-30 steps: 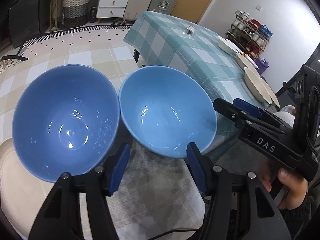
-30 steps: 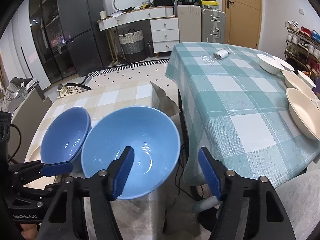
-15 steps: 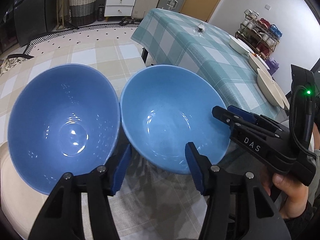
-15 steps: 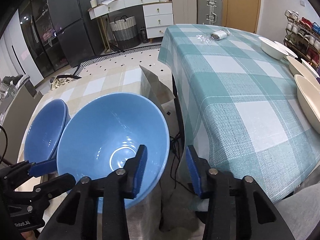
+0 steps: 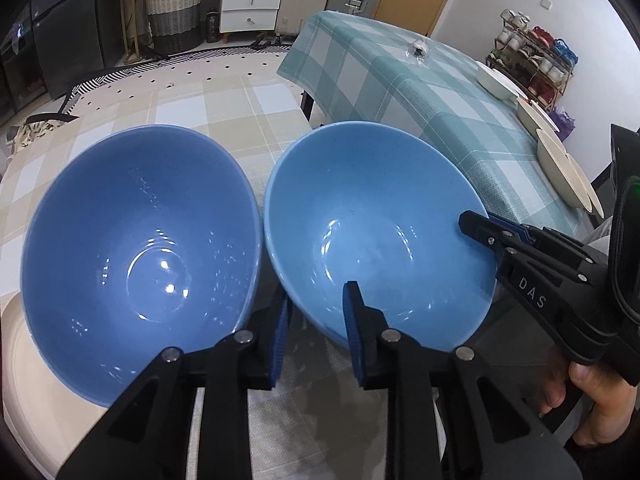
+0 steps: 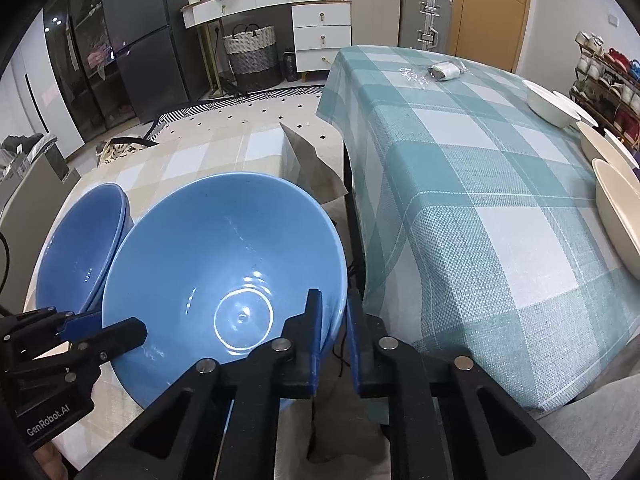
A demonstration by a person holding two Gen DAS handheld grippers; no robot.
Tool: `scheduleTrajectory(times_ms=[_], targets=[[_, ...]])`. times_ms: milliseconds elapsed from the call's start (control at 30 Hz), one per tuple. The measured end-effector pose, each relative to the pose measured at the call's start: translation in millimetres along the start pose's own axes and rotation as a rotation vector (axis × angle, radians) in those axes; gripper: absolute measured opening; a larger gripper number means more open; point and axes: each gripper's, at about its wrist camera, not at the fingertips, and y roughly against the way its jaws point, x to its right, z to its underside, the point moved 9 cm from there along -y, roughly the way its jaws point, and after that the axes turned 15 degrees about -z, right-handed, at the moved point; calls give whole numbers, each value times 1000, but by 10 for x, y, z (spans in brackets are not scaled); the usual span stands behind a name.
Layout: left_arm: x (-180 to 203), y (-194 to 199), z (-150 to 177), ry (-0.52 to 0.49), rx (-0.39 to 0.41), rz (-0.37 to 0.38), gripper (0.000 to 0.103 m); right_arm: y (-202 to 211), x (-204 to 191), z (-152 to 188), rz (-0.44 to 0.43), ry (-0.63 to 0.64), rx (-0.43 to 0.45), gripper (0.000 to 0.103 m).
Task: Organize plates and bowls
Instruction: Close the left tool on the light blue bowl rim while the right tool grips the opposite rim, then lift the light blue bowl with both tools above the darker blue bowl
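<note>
Two bowls are plain blue: the left bowl (image 5: 136, 248) a deeper blue, the right bowl (image 5: 372, 232) lighter. The near cloth (image 5: 224, 108) is checked beige and white; the far cloth (image 6: 460, 184) is checked teal and white, with cream dishes (image 6: 616, 196) along its right edge. Both grippers are black with blue pads (image 6: 314, 328).

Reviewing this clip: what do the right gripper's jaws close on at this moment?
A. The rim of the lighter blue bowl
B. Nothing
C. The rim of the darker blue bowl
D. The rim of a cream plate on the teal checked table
A: in the right wrist view the right gripper has one pad inside and one outside the near rim of the lighter blue bowl, pinching it.
</note>
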Motion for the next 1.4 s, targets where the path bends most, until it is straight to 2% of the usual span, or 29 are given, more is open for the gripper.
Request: scheduleTrajectory(times_ms=[667,1400], targets=[[71,85,-5,-47,25,-10,24,224,-35,-9,42,19,40,11],[15,561,-204,-45,136,2,24,762,-270,-237,47,39,172,11]])
